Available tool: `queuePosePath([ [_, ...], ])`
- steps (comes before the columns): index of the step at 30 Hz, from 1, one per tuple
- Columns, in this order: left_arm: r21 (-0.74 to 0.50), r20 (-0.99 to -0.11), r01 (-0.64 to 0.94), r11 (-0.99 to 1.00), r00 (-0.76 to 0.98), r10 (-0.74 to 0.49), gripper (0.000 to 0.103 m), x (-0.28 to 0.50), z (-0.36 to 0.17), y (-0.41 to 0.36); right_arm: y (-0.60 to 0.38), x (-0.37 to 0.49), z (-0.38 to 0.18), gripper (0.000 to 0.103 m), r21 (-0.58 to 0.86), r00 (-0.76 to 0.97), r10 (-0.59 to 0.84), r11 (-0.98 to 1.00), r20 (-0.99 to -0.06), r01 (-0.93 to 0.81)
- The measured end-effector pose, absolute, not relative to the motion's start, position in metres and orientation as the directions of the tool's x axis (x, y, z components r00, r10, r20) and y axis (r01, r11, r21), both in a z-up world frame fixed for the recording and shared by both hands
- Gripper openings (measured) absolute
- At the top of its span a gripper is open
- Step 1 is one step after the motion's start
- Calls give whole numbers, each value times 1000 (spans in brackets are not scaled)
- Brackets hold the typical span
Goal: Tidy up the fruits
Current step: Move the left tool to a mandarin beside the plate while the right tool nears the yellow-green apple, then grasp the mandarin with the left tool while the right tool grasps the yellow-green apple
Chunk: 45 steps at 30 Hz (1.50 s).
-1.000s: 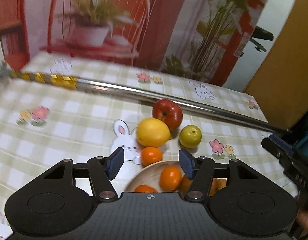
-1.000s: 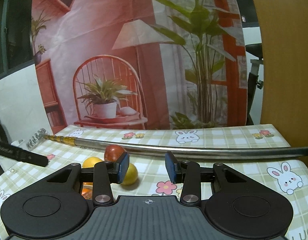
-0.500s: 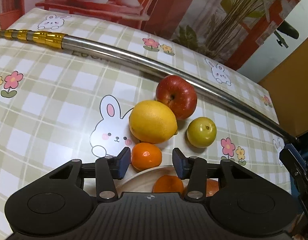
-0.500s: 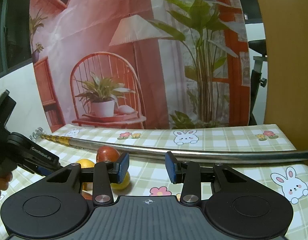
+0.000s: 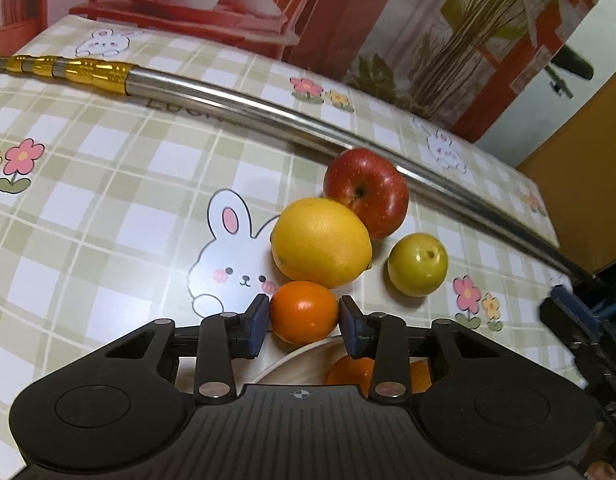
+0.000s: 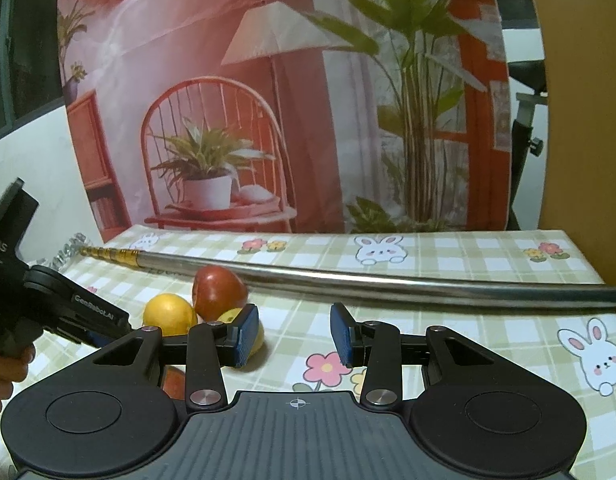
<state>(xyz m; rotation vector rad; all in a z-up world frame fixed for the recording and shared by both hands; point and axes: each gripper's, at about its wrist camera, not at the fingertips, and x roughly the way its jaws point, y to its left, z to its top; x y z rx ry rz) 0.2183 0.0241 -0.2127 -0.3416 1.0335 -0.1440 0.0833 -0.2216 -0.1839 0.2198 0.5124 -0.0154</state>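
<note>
One checked tablecloth, printed backdrop

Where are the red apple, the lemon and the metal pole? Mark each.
red apple (image 5: 366, 192), left wrist view, front skin near the stem dimple.
lemon (image 5: 321, 242), left wrist view, middle of rind.
metal pole (image 6: 388, 285), right wrist view, mid-shaft.

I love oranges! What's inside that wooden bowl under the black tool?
The bowl holds at least two orange fruits, seen between the left tool's arms. The tool body covers most of the bowl, so there may be more fruit hidden there.
</note>
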Motion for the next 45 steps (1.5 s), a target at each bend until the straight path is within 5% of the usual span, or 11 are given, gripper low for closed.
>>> queuePosePath([
  [23, -274, -662, 46, 961, 715, -223, 40, 145, -164, 51, -178, 185, -226, 55, 160, 732, 189, 981, -654, -110],
  [36, -278, -646, 61, 959, 727, -234, 40, 133, -165, 56, -167, 199, -229, 44, 125, 692, 182, 983, -699, -132],
  [45, -284, -637, 89, 955, 727, -257, 40, 111, -164, 54, -176, 160, -197, 44, 201, 770, 196, 976, -607, -90],
])
